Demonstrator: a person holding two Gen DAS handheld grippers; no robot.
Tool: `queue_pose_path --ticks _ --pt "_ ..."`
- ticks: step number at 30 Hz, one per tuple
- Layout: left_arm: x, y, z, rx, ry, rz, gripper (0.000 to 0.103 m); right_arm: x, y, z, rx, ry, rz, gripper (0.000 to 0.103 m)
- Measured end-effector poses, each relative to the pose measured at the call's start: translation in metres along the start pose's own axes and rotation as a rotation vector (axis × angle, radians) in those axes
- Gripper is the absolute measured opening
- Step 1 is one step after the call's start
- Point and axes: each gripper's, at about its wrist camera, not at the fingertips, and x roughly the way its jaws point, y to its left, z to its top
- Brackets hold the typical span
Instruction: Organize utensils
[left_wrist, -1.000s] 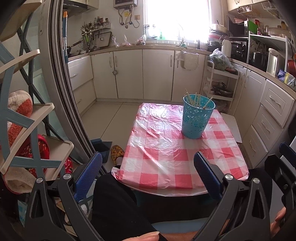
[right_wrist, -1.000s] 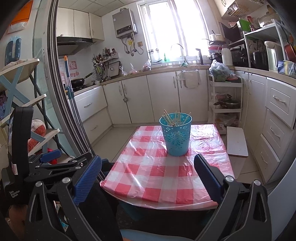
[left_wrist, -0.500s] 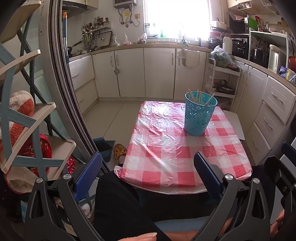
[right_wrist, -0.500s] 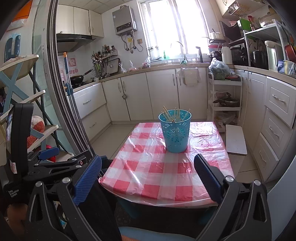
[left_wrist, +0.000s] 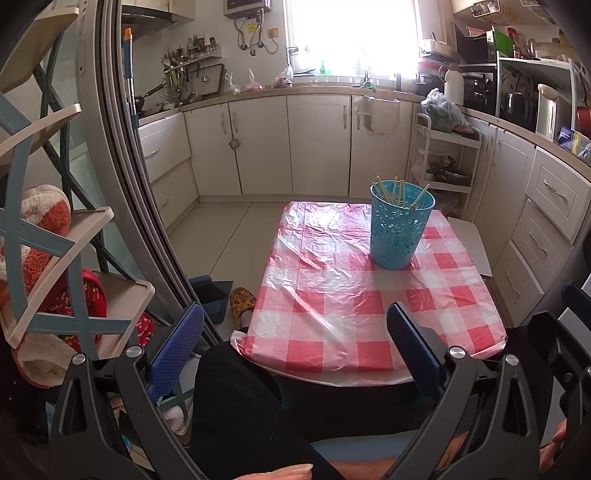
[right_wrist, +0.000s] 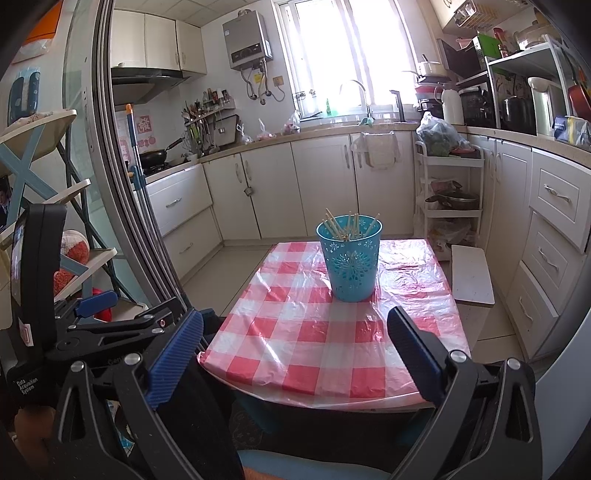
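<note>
A blue basket (left_wrist: 400, 229) full of chopsticks (left_wrist: 395, 190) is seen standing near the far right corner of the checked counter (left_wrist: 332, 310). The left claw (left_wrist: 295, 354) and the right claw (right_wrist: 295, 354) are held wide apart, with nothing gripped, before the near edge, well apart from the basket.

The left gripper (left_wrist: 295, 349) is held level, its blue-padded fingers (left_wrist: 176, 349) spread wide at 8 and 4 o'clock, nothing between them; the right gripper (right_wrist: 295, 349) is likewise agape and empty, its fingers (right_wrist: 413, 354) at 8 and 4 o'clock.
</note>
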Motion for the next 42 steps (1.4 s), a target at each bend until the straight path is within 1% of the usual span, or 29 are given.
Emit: queue_pose_path --ticks 24,42 --pt "-0.001 0.010 0.001 0.007 -0.002 0.020 0.095 0.003 -0.002 -0.005 0.002 0.012 0.003 0.096" --pt "-0.002 0.007 0.001 0.008 -0.001 0.022 0.095 0.003 -0.002 -0.005 0.002 0.011 0.003 0.096"
